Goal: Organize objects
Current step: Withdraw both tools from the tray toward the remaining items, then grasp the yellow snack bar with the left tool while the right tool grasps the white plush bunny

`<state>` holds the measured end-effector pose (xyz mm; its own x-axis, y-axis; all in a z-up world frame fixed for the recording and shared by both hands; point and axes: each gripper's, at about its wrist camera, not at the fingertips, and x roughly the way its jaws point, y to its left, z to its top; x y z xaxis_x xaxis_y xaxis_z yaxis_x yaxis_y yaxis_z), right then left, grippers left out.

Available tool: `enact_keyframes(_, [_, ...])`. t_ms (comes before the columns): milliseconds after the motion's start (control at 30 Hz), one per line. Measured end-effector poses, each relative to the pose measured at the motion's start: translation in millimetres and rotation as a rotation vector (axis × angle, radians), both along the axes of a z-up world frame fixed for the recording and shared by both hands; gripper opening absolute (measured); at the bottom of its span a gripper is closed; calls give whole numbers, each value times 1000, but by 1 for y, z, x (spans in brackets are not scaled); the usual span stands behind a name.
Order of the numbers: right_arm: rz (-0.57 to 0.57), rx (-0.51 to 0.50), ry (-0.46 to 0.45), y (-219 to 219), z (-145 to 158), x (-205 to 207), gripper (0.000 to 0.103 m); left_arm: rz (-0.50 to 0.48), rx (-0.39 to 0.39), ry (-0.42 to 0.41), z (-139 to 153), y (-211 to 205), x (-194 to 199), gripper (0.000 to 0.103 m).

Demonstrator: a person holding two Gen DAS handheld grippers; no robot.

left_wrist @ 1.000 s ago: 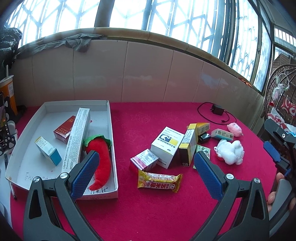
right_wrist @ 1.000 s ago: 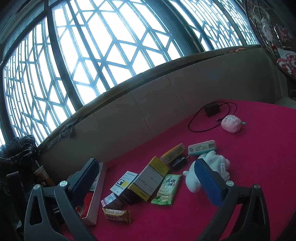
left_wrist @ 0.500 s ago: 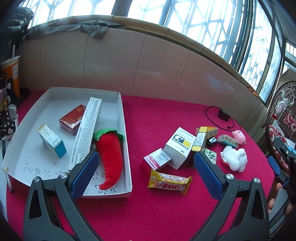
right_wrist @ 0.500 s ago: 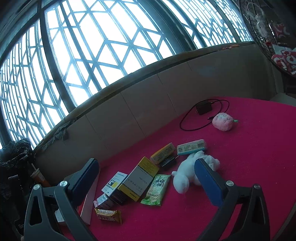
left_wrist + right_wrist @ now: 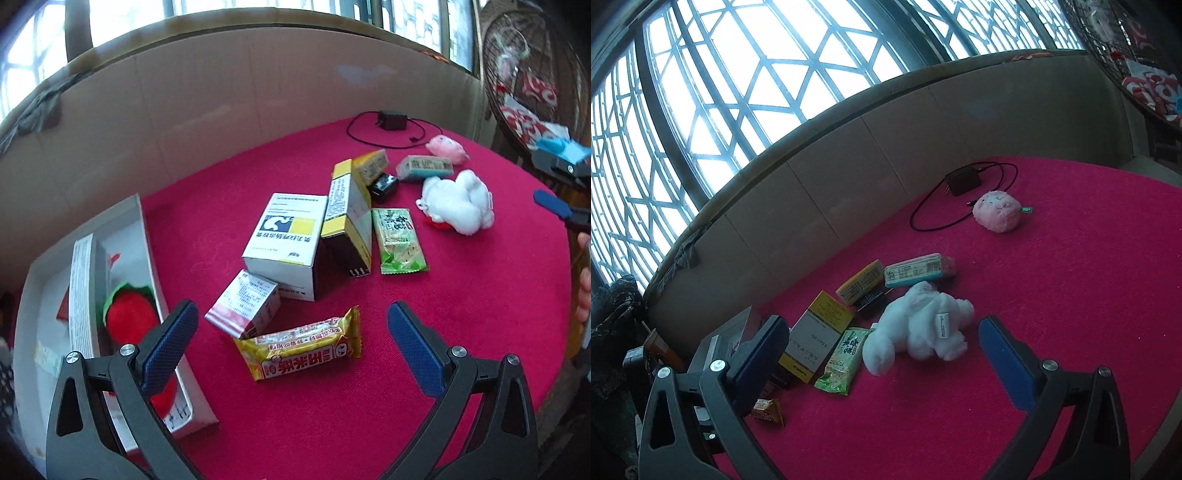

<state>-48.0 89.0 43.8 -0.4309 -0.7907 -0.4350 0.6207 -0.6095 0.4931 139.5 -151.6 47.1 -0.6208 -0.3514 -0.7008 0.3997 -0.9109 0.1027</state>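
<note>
My left gripper (image 5: 291, 332) is open, its blue pads on either side of a yellow snack bar (image 5: 301, 350) lying just ahead on the red cloth. A small pink-and-white box (image 5: 243, 304), a large white box (image 5: 286, 240) and a yellow-and-white box (image 5: 345, 210) lie beyond it. A white tray (image 5: 149, 236) at the left holds a red plush pepper (image 5: 129, 317) and a long white box (image 5: 81, 291). My right gripper (image 5: 882, 347) is open, with a white plush animal (image 5: 919, 325) between and just beyond its pads. The green snack packet (image 5: 844, 356) lies left of it.
A pink plush ball (image 5: 997, 212), a teal box (image 5: 918, 269), an orange box (image 5: 864, 282) and a black charger with cable (image 5: 962, 181) lie farther back. A beige padded wall (image 5: 258, 96) rims the cloth. A wicker chair (image 5: 532, 74) stands at the right, where a hand (image 5: 583, 288) shows.
The left gripper has swung right and lower, from over the tray toward the yellow snack bar. The right gripper has moved closer to the white plush animal. Both stay open.
</note>
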Motion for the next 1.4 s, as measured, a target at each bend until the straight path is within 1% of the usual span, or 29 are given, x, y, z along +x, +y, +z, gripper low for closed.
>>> enact_keyframes(67, [-28, -2, -34, 9, -7, -10, 103, -69, -4, -30, -2, 2, -9, 103])
enact_keyframes(133, [-44, -4, -87, 16, -17, -19, 103, -138, 8, -64, -6, 6, -16, 103])
enact_keyframes(233, [-55, 1, -157, 19, -30, -29, 103, -250, 72, -138, -19, 11, -27, 103])
enact_keyframes(267, [-56, 1, -170, 20, -33, -31, 103, -272, 95, -159, -23, 12, -30, 103])
enact_keyframes(300, [-58, 2, -175, 21, -34, -33, 103, -276, 104, -175, -27, 11, -32, 103])
enact_keyframes(367, [-59, 2, -168, 22, -34, -32, 103, -251, 101, -194, -33, 6, -35, 103])
enact_keyframes(433, [-57, 3, -163, 22, -34, -32, 103, -230, 117, -187, -33, -2, -34, 103])
enact_keyframes(500, [-56, 5, -170, 21, -35, -32, 103, -224, 144, -184, -31, -7, -34, 103])
enact_keyframes(600, [-58, 8, -187, 20, -37, -32, 103, -238, 198, -228, -37, -10, -34, 103])
enact_keyframes(667, [-59, 8, -191, 21, -37, -32, 103, -244, 176, -245, -39, -8, -29, 103])
enact_keyframes(733, [-56, 8, -184, 20, -36, -31, 103, -244, 176, -245, -39, -6, -25, 103])
enact_keyframes(833, [-51, 8, -173, 19, -33, -29, 103, -246, 234, -218, -34, -6, -17, 103])
enact_keyframes(900, [-46, 6, -170, 19, -31, -28, 103, -261, 309, -205, -34, -5, -10, 103])
enact_keyframes(967, [-44, 5, -165, 18, -31, -27, 103, -282, 363, -204, -36, 2, -1, 103])
enact_keyframes(1067, [-46, 5, -166, 18, -30, -28, 103, -301, 324, -195, -34, 20, 12, 103])
enact_keyframes(1200, [-48, 7, -164, 20, -29, -28, 103, -307, 273, -172, -26, 23, 20, 103])
enact_keyframes(1300, [-51, 4, -163, 21, -28, -28, 103, -328, 224, -202, -28, 20, 17, 103])
enact_keyframes(1400, [-52, 6, -175, 22, -31, -29, 103, -380, 163, -257, -34, 24, 13, 103])
